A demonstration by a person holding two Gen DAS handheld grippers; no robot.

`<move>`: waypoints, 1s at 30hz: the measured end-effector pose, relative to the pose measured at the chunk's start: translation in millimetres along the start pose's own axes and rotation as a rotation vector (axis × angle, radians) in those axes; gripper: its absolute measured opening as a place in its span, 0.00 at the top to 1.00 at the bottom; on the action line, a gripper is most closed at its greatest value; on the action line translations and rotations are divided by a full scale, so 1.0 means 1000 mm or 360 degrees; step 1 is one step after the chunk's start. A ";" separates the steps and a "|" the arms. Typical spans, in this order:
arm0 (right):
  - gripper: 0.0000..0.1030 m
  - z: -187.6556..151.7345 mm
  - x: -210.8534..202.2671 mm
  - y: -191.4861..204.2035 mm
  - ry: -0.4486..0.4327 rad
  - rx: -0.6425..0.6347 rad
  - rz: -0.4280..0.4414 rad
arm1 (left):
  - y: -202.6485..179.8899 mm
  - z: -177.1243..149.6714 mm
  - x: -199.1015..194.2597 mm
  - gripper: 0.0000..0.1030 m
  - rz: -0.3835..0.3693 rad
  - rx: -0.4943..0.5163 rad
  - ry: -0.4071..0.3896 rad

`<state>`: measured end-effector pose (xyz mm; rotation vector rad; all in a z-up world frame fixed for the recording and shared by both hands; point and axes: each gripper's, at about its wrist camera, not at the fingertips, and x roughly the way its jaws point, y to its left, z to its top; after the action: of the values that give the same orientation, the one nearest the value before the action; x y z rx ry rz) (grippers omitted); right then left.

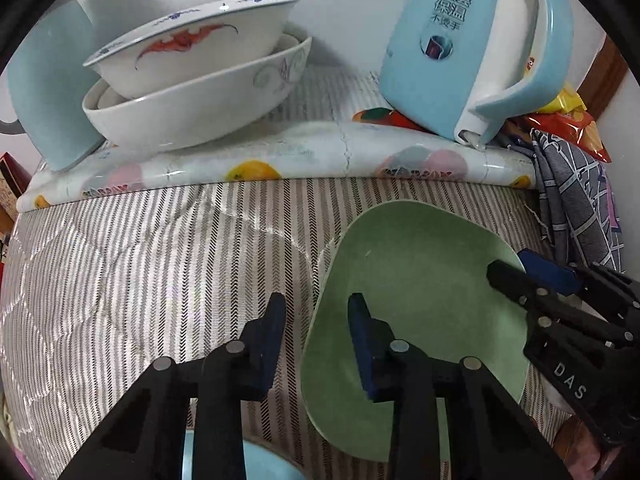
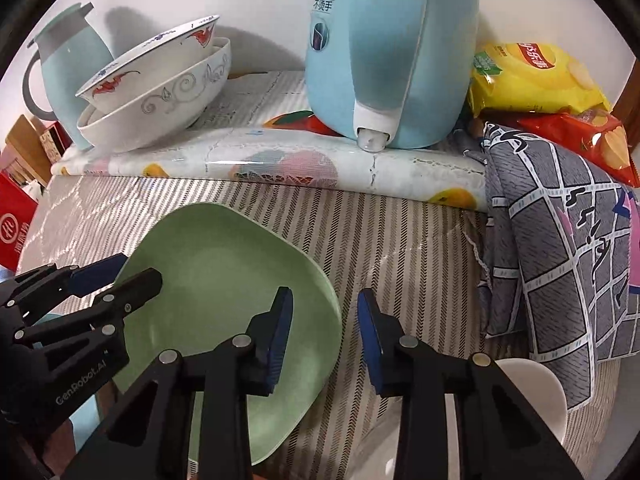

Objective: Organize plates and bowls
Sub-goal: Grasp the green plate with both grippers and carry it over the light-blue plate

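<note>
Blue kettle (image 2: pixel 384 52), "不烫手"; left gripper (image 2: pixel 120 276) "GenRobot.AI"

A home table: stacked bowls (image 2: pixel 160 92), an electric kettle (image 2: pixel 384 52), crisp packets (image 2: pixel 532 76) (fruit-print oilcloth (image 2: pixel 280 160) underneath).

A striped cloth-covered table (image 2: pixel 416 240) carries a green plate (image 2: pixel 224 280) and a folded grey cloth (image 2: pixel 560 248).

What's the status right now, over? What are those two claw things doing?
Both hand-held grippers open, left and right, each straddling an opposite edge of the green plate. Plate lies on striped cloth. Stacked bowls wait behind. Nothing blocking.
</note>
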<state>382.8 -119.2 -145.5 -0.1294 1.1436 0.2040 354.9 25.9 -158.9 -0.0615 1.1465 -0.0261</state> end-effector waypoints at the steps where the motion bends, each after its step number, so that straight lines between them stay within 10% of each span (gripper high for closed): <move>1: 0.75 0.000 0.000 0.000 -0.0001 0.0000 -0.0013 | -0.001 0.000 0.002 0.82 0.0001 0.0007 0.0004; 5: 0.93 0.000 0.000 -0.001 -0.0034 0.0007 -0.0037 | -0.005 0.000 0.002 0.86 0.0008 0.0031 -0.0033; 30: 0.92 -0.004 -0.081 0.011 -0.0272 0.0034 -0.0049 | 0.014 -0.013 -0.088 0.87 0.0001 0.0043 -0.0224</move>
<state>344.8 -117.3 -73.1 -0.1088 0.9728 0.1720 306.3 43.5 -85.3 -0.0384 1.0055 -0.0363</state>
